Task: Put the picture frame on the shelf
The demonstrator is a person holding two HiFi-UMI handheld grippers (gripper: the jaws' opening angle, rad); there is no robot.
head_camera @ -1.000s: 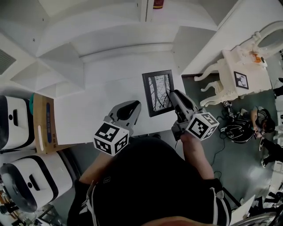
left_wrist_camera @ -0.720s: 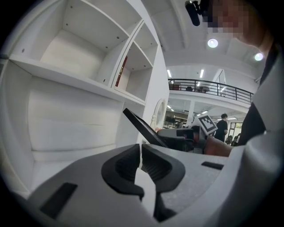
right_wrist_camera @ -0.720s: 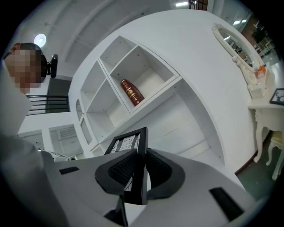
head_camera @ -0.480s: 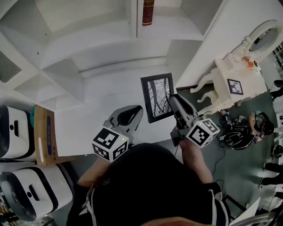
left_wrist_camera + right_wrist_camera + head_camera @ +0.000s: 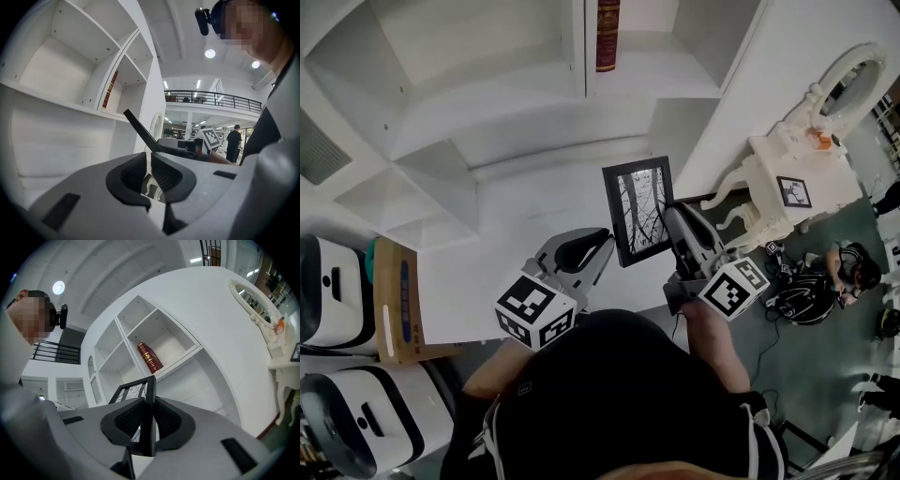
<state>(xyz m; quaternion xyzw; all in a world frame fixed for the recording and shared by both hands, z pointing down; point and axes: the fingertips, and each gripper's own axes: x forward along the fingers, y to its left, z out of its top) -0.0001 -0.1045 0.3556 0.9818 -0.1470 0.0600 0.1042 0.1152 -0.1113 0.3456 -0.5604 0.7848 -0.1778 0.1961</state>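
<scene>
One edge of the picture frame [image 5: 639,211] is clamped in the right gripper's [image 5: 675,218] fingers, before the shelf [image 5: 478,112]; the left gripper's [image 5: 602,244] fingers, just opening slightly, hold nothing.

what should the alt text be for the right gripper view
The right gripper is shut on the edge of a black picture frame, holding it in front of a white shelf unit. A red object sits in one of the shelf compartments.
</scene>
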